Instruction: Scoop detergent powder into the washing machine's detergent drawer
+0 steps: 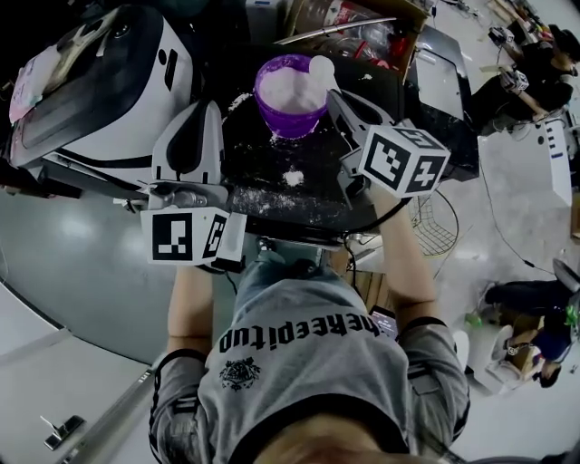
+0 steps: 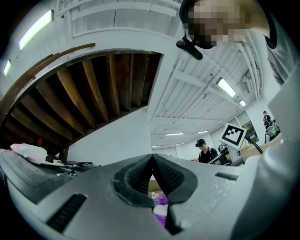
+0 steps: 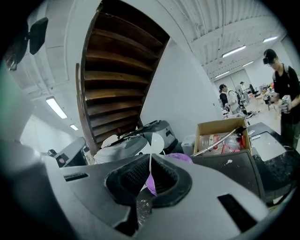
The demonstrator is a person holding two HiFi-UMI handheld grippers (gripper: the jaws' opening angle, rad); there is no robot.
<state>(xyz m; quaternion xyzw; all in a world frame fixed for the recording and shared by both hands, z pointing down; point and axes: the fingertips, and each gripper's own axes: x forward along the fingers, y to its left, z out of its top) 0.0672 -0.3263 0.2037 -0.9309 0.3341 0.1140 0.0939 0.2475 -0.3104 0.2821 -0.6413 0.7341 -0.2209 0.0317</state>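
A purple tub (image 1: 290, 91) full of white powder stands on a black top (image 1: 263, 154) that is dusted with spilled powder (image 1: 293, 178). My right gripper (image 1: 333, 95) reaches to the tub's right rim and is shut on the thin handle of a white scoop (image 1: 322, 65). In the right gripper view the handle rises from the closed right gripper (image 3: 150, 161) to the scoop's round bowl (image 3: 155, 141). My left gripper (image 1: 210, 109) hovers left of the tub, shut and holding nothing. The left gripper (image 2: 151, 158) has its pads pressed together, and the tub (image 2: 161, 205) shows below them.
A white and black washing machine (image 1: 100, 82) lies at the far left. A cardboard box (image 1: 362, 27) of bottles stands behind the tub. A wire basket (image 1: 435, 227) sits at the right of the black top. People stand off to the right (image 1: 535, 63).
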